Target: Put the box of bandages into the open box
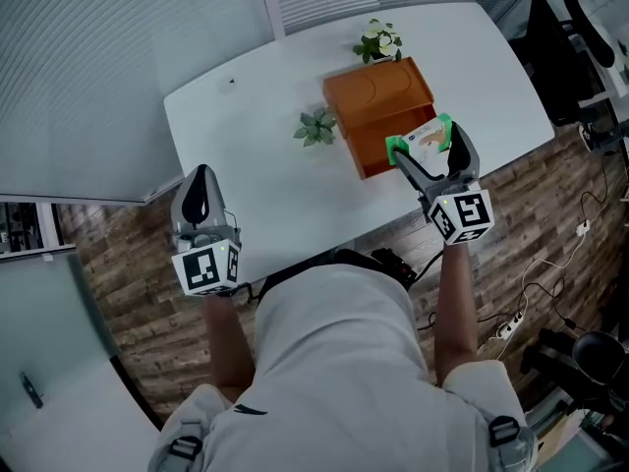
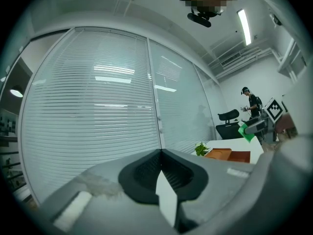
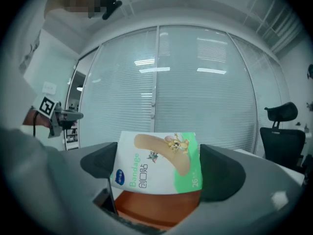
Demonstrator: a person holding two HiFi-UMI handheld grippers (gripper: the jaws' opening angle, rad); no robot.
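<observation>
- Right gripper view: your right gripper [image 3: 159, 169] is pinching the bandage box [image 3: 156, 158] between its two jaws, just above the orange open box [image 3: 156, 208].
- Head view: you are holding it over that box's near right corner, on the white table [image 1: 256, 160].
- Your left gripper [image 2: 161, 175] is hovering by the table's near left edge, with its jaws pressed together.

Wears white short-sleeved shirt [image 1: 334, 362], dark straps [image 1: 179, 450] with grey buckles [image 1: 501, 431] at shoulders. Grey left gripper [image 1: 200, 177] and right gripper [image 1: 428, 144], black pads [image 2: 146, 175]; white cube [image 1: 207, 268] with black square markers on each.
</observation>
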